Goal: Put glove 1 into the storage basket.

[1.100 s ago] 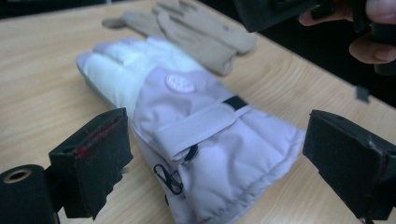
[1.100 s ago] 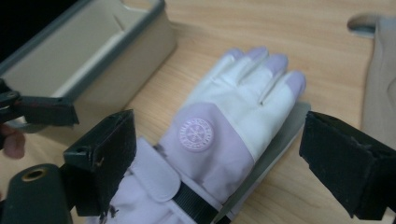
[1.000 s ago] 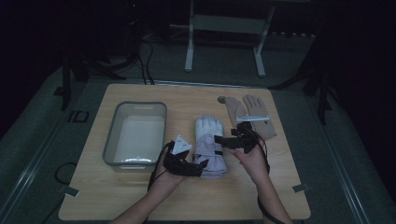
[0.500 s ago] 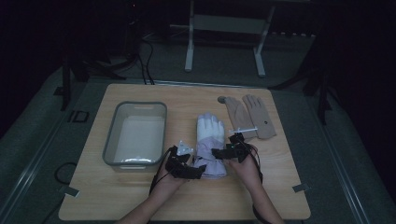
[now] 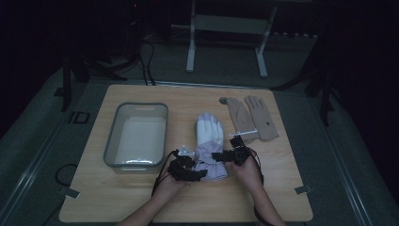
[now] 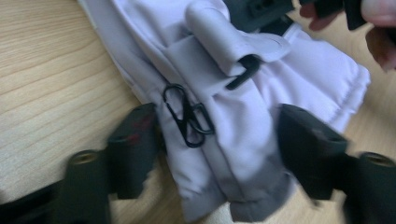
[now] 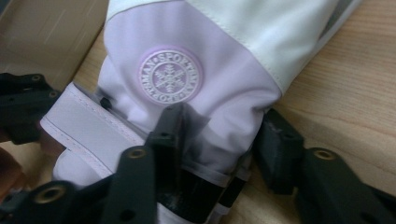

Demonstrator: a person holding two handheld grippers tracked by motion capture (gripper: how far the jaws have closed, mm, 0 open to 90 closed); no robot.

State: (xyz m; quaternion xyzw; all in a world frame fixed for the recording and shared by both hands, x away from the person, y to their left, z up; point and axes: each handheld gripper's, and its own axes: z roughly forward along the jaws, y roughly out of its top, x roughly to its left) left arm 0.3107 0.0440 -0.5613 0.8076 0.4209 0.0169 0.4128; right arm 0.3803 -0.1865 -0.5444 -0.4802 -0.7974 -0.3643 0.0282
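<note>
Near the table's [image 5: 282,197] front edge, both grippers, left [image 5: 188,170] and right [image 5: 231,155], have just been closing and now pinch the white glove's [image 5: 209,136] cuff. The grey bin [image 5: 113,150] toward the left edge looks empty.

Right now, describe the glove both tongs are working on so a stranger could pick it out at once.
Start at the wooden table and find the grey bin on its left half. Just right of the bin lies the white and lilac ski glove, fingers pointing away, cuff between the tongs. Unlike the flat tan gloves beyond it, it is padded, with a round snowflake badge.
</note>
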